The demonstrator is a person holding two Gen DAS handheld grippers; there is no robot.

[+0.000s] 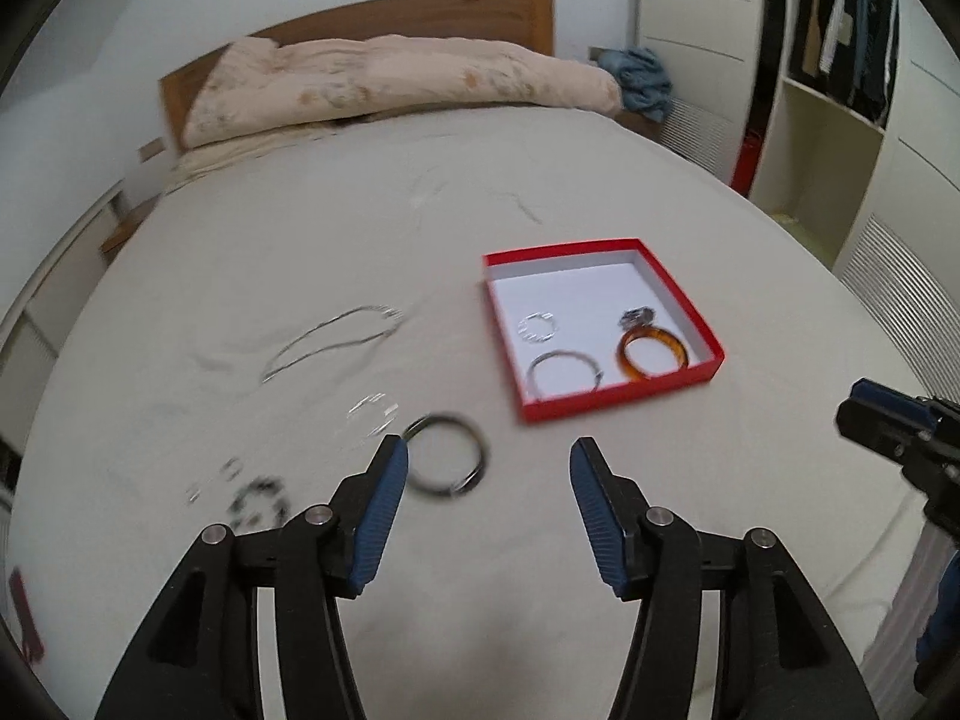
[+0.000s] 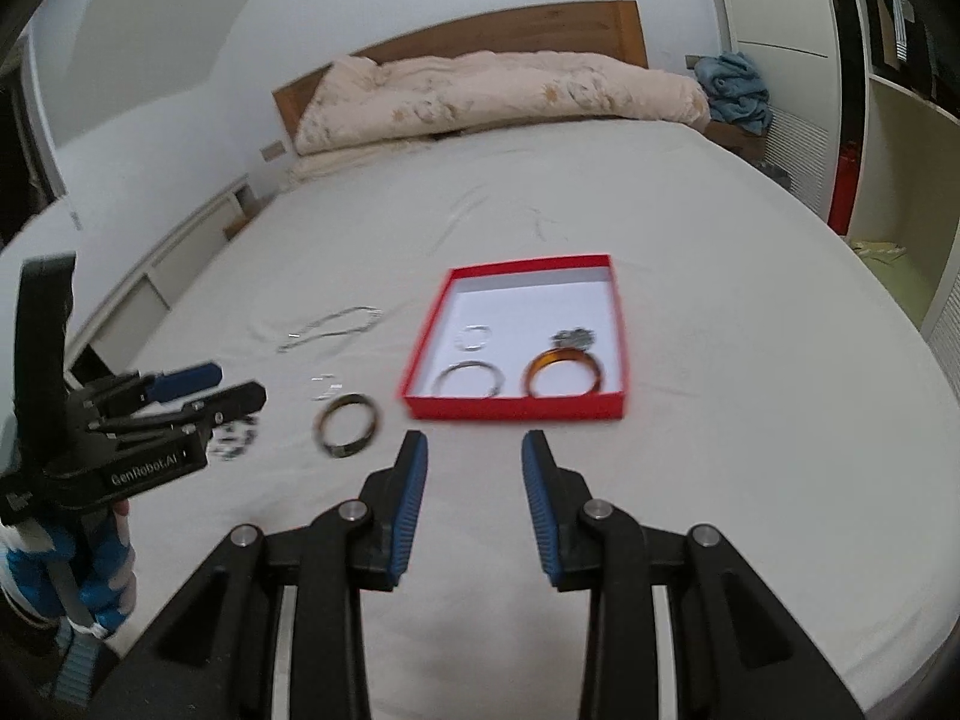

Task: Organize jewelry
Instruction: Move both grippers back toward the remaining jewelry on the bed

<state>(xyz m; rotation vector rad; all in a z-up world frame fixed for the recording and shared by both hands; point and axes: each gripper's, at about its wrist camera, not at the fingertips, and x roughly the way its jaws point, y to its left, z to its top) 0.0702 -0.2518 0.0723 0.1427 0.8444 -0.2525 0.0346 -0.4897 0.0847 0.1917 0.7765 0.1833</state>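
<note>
Sorting is partway done, as far as I can judge: the red box (image 1: pixel 624 397) on the bed sheet (image 1: pixel 300 252) already holds an amber bangle (image 1: pixel 652 354), a silver bangle (image 1: pixel 564 373), a small sparkly ring-shaped piece (image 1: pixel 538 325) and a dark ornament (image 1: pixel 637 317) touching the amber one; several pieces lie loose on the sheet to the left of the box, among them a dark metal bangle (image 1: pixel 447 459), a thin chain necklace (image 1: pixel 333 339), a small clear bracelet (image 1: pixel 375 411) and a beaded piece (image 1: pixel 258 504); blur hides their finer detail; the left gripper (image 1: pixel 489 459) has its jaws spread wide and holds nothing, with the dark bangle lying just past its left fingertip; the right gripper (image 2: pixel 474 450) is parted more narrowly, also empty, pointing at the near wall of the box; the step in hand looks like fetching the dark bangle; that would call for lowering the left jaws so one finger passes inside the ring and one outside, pinching the rim without pressing it into the soft sheet, then lifting it over the box wall
</note>
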